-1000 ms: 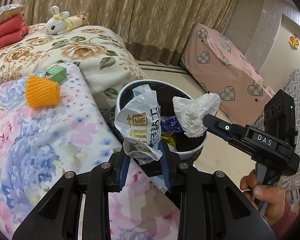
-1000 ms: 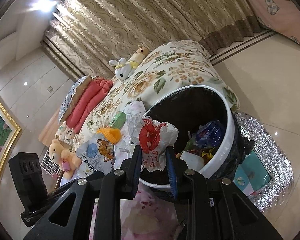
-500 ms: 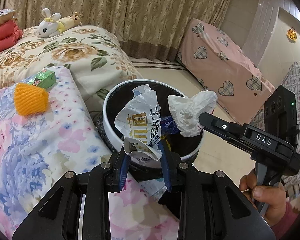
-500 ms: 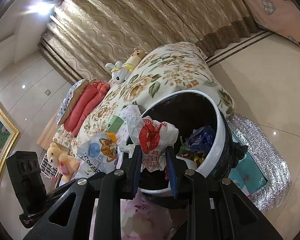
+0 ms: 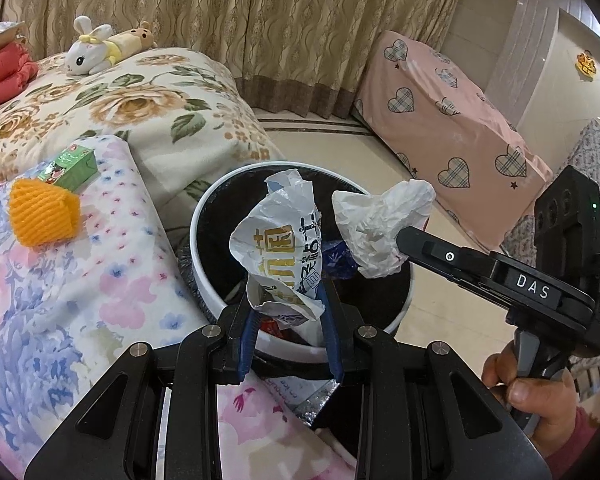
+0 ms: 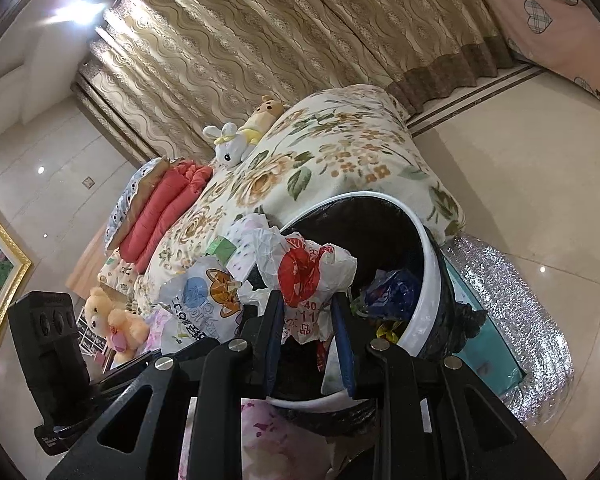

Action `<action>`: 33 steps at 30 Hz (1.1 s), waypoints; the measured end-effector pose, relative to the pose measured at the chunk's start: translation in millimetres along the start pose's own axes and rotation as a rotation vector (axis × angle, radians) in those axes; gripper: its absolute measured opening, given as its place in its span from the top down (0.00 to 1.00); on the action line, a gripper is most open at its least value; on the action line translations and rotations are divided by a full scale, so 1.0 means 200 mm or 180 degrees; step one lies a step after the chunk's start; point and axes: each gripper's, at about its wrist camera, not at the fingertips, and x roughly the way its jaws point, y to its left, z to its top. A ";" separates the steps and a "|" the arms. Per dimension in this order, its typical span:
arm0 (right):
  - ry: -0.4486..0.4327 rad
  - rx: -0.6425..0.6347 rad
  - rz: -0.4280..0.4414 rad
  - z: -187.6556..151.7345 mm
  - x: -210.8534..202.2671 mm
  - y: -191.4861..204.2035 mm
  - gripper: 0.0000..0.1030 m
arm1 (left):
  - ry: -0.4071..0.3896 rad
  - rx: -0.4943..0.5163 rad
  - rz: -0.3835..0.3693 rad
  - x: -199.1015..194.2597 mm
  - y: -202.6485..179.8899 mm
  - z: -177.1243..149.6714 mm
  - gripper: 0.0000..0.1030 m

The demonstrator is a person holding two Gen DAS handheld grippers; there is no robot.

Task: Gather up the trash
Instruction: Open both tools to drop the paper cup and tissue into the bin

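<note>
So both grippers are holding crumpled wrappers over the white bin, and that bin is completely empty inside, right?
Not quite. Both the left gripper and the right gripper do hold crumpled wrappers over the white bin, but it is not empty: the right wrist view shows a blue wrapper and other colourful trash already lying inside.

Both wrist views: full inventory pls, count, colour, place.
trash bin: 1, white rim, black liner, floor by bed
snack wrapper: 1, white, yellow print, over bin
plastic bag: 1, white, red print, over bin
orange foam net: 1, floral quilt
green carton: 1, behind net
plush toys: 2, white rabbit, tan bear, bed
red bedding: 1 stack, bed far left
left gripper: shut on snack wrapper
right gripper: shut on plastic bag
</note>
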 end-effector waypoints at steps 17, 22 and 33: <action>0.0082 0.0010 -0.0068 0.04 0.06 -0.03 0.73 | 0.0108 -0.0044 -0.0016 0.10 0.01 0.03 0.72; 0.0133 0.0036 -0.0119 0.04 0.09 -0.04 0.61 | 0.0114 -0.0081 -0.0038 0.11 0.02 0.03 0.58; 0.0077 0.0089 -0.0120 0.04 0.08 -0.03 0.28 | -0.0032 -0.0292 0.0049 0.02 0.14 -0.03 0.33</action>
